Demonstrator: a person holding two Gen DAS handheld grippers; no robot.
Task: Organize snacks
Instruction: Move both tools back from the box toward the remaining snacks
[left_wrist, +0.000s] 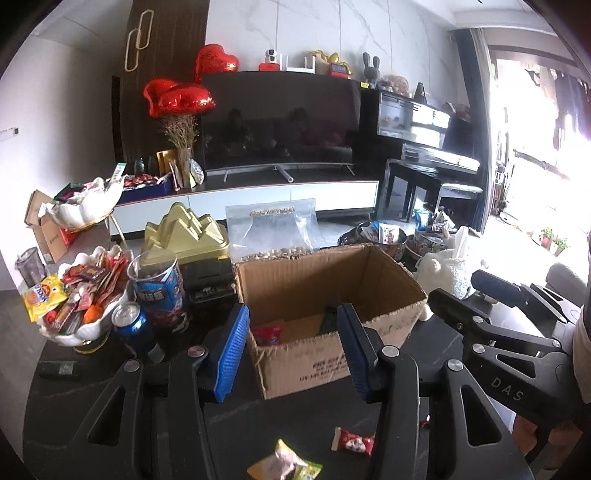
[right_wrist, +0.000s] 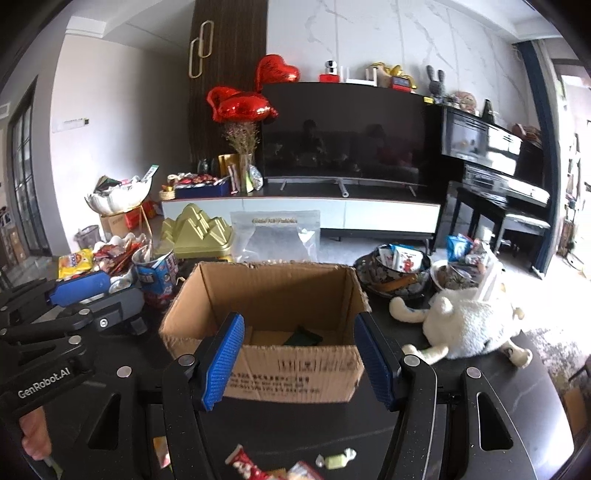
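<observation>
Your left gripper (left_wrist: 291, 350) and right gripper (right_wrist: 299, 363) both hang with jaws spread and nothing between them, just before the open cardboard box (right_wrist: 266, 295) on the dark table (right_wrist: 314, 424). A few wrapped snacks (left_wrist: 351, 439) lie near you; a red packet (left_wrist: 271, 332) sits inside the box.

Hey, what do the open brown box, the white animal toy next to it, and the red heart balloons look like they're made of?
The box looks like plain matte corrugated cardboard: brown, with ragged torn top edges and black print on its front. The white animal toy appears to be fuzzy plush fabric, with a nubby, fleece-like pile. The heart balloons seem to be metallic foil, glossy and crinkled with bright highlights.
</observation>
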